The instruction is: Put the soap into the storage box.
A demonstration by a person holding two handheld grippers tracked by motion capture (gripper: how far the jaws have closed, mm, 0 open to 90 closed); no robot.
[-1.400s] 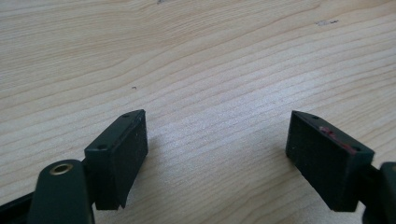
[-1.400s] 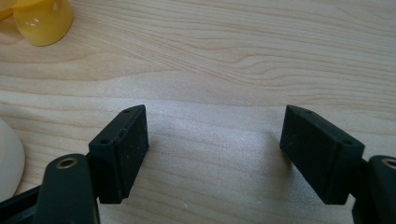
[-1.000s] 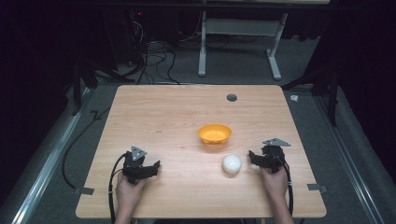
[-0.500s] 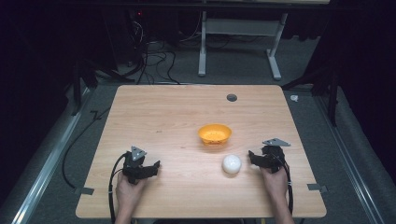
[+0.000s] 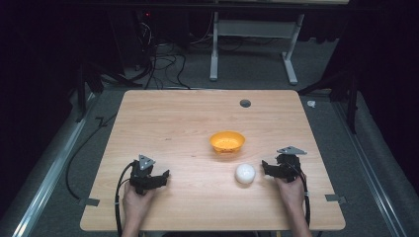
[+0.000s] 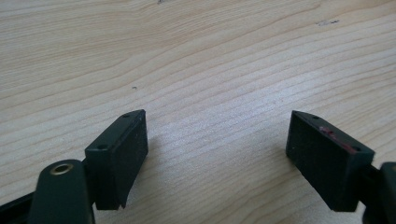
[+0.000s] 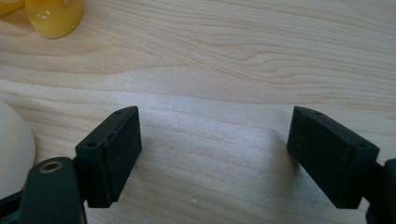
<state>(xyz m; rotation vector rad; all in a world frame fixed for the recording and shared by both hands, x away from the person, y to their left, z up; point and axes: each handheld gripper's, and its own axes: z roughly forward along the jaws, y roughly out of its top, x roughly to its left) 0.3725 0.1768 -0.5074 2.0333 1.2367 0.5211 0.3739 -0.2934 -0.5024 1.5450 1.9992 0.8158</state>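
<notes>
White ball (image 5: 245, 173) sits on the wooden table (image 5: 188, 123) toward the near right, just left of the right gripper (image 5: 267, 169) and apart from it. Just beyond the ball, a little to its left, stands the orange bowl (image 5: 227, 141), close to the ball without touching it. The right gripper rests low over the table with its jaws spread wide; they have just been opening, and only bare wood lies between them. In the right gripper view the ball's pale curve (image 7: 14, 149) shows at the left edge, outside the left jaw, and the orange bowl (image 7: 53, 16) at the top left corner. The left gripper (image 5: 163, 176) lies at the near left, well apart from ball and bowl, its jaws also wide open over bare wood, holding nothing.
</notes>
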